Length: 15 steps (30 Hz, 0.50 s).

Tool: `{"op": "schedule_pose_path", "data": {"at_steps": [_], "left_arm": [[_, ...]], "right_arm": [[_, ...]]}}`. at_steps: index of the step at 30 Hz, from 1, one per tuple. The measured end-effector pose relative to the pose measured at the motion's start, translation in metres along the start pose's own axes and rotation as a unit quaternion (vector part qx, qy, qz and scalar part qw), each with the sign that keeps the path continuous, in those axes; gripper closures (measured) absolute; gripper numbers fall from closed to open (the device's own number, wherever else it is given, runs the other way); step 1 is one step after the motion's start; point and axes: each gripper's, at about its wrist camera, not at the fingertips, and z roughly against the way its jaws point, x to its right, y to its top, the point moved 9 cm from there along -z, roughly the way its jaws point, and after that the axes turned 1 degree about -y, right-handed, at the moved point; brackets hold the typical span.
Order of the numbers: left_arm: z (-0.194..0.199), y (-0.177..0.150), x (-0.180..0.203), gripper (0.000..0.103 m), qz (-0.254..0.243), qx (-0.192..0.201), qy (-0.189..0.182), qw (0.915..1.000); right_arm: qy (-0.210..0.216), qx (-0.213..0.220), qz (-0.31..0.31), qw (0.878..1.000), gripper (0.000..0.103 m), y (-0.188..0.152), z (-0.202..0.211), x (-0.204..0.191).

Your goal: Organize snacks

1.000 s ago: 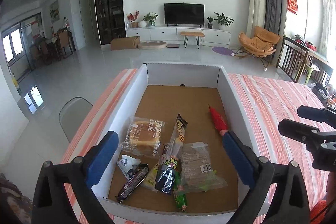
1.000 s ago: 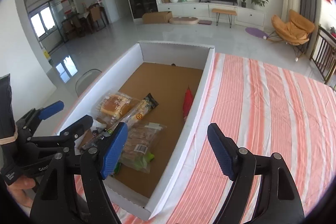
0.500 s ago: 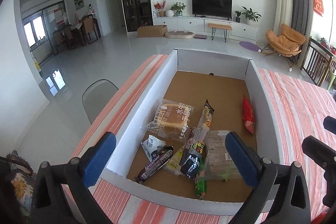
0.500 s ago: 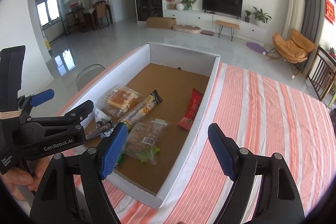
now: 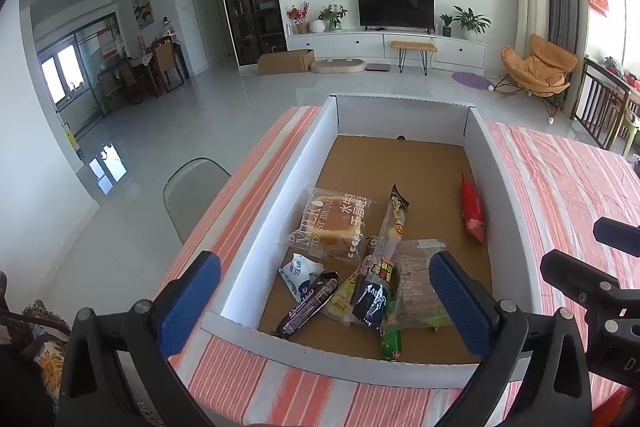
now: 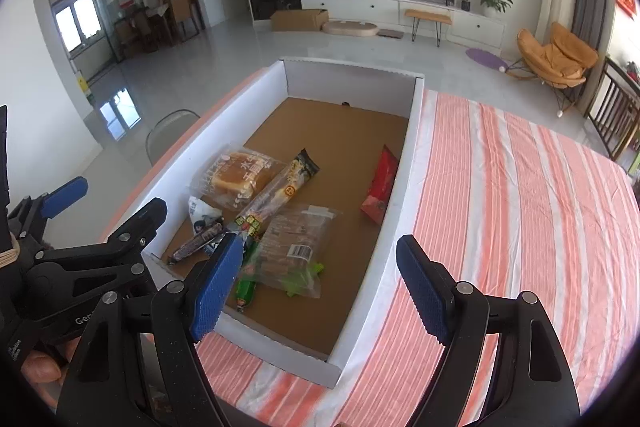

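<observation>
A shallow white-walled cardboard box [image 5: 280, 195] with a brown floor sits on a table covered by an orange-and-white striped cloth [image 6: 520, 187]. All the snacks lie inside it. In the left wrist view, a clear-wrapped milk toast bread [image 5: 334, 223] rests at about 11 o'clock from the pile's middle. A long sausage stick [image 5: 394, 223] slants beside it, its lower end crossing onto the pile. A red packet [image 5: 472, 213] lies apart at 2 o'clock, against the box's right wall. Toward 6 o'clock cluster a clear bag of brown biscuits [image 5: 418, 279], a black packet [image 5: 374, 299], a green stick [image 5: 391, 341], a dark chocolate bar [image 5: 308, 309] and a small white-and-blue sachet [image 5: 300, 273].

The left gripper [image 5: 324, 303] hovers over the near end of the box, its blue-padded jaws spread wide with nothing between them. The right gripper [image 6: 320, 287] hangs over the near right wall of the box, jaws likewise wide apart and empty. A grey chair [image 5: 192, 191] stands on the floor at 9 o'clock.
</observation>
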Motion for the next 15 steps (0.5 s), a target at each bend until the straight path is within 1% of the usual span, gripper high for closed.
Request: {"op": "schedule_pose_path", "data": {"at_steps": [6,10,15], "left_arm": [[0.0010,0.0018,-0.0030,0.000,0.014,-0.004,-0.010,0.9998],[-0.0024,0.0003,-0.0062,0.000,0.017,-0.008,-0.004,0.9998],[-0.0055,-0.0033,-0.0070,0.000,0.021,-0.015,-0.005,0.9997]], "right_arm": [[-0.006,-0.003,0.005,1.000,0.021,-0.0021,-0.0018,0.0006],[-0.003,-0.008,0.009,1.000,0.021,-0.0043,-0.0036,-0.0021],[-0.003,-0.014,0.015,1.000,0.021,-0.0080,-0.0068,-0.0043]]}}
